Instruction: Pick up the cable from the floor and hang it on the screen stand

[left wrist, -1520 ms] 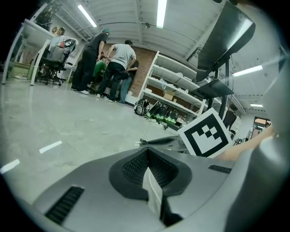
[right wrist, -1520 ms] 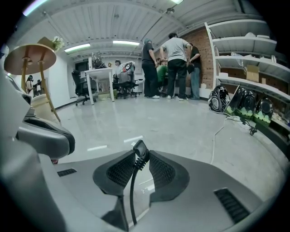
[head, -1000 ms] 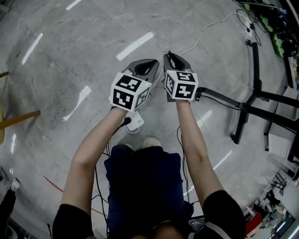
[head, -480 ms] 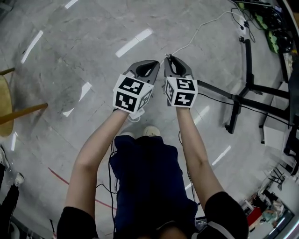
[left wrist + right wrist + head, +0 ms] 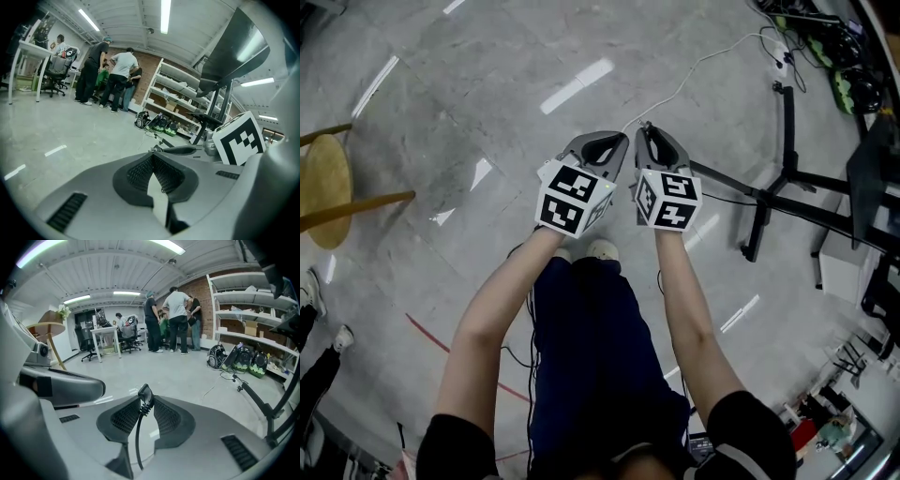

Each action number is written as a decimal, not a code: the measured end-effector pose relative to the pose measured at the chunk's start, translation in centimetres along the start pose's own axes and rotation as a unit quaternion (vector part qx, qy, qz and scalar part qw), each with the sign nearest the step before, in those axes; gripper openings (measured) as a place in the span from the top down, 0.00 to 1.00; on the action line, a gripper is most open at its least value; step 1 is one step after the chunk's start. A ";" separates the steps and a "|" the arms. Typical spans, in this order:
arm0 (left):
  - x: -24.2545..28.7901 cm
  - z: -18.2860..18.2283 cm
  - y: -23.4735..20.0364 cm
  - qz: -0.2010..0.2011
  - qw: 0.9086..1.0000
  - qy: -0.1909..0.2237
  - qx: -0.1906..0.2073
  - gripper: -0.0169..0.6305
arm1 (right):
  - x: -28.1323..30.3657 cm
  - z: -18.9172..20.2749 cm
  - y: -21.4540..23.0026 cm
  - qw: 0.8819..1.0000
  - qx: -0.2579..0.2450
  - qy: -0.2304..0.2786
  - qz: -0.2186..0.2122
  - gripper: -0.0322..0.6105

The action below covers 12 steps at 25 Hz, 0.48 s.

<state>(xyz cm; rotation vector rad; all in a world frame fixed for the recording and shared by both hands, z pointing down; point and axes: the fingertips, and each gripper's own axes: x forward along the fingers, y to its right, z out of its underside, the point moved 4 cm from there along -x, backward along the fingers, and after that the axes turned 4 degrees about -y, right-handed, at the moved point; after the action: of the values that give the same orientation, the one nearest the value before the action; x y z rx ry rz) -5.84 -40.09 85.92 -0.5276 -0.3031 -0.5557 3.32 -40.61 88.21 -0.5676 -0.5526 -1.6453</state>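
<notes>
Both hands lifted up high since second ago; floor [image 5: 441,103] now farther below. Right gripper [image 5: 144,403] pinched tight on black cable [image 5: 136,446], plug end poking up past tips, cord running back under gripper. Left gripper [image 5: 153,155] closed, nothing inside, just beside right one. Screen stand [image 5: 787,141] off to right, well apart; screen [image 5: 874,164] now showing at edge. Pick-up part looks done. Next: carry cable over, hang on stand. Thin grip, might slip.
</notes>
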 end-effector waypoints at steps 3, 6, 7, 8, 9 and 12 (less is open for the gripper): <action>-1.0 -1.8 1.1 -0.008 1.000 -0.008 0.004 0.96 | -1.9 -1.7 0.0 1.000 0.006 0.000 -0.001 0.79; -2.3 -4.4 2.0 -0.013 1.000 -0.011 0.011 0.96 | -3.8 -3.8 -0.4 1.000 0.008 0.000 -0.002 0.79; -2.8 -5.3 2.2 -0.014 1.000 -0.011 0.011 0.96 | -4.5 -4.7 -0.6 1.000 0.008 0.000 -0.003 0.79; -3.4 -6.3 2.5 -0.013 1.000 -0.012 0.010 0.96 | -5.2 -5.7 -0.9 1.000 0.008 0.001 -0.003 0.79; -3.8 -7.2 2.8 -0.012 1.000 -0.012 0.010 0.96 | -5.9 -6.7 -1.1 1.000 0.008 0.003 -0.003 0.79; -5.0 -10.2 4.1 -0.013 1.000 -0.002 0.024 0.96 | -8.3 -9.8 -1.3 1.000 0.005 0.019 0.000 0.79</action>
<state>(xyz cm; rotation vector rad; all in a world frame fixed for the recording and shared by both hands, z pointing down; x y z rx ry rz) -6.17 -40.64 73.84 -0.4788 -0.3264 -0.5707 2.58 -40.47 75.34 -0.5274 -0.5335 -1.6487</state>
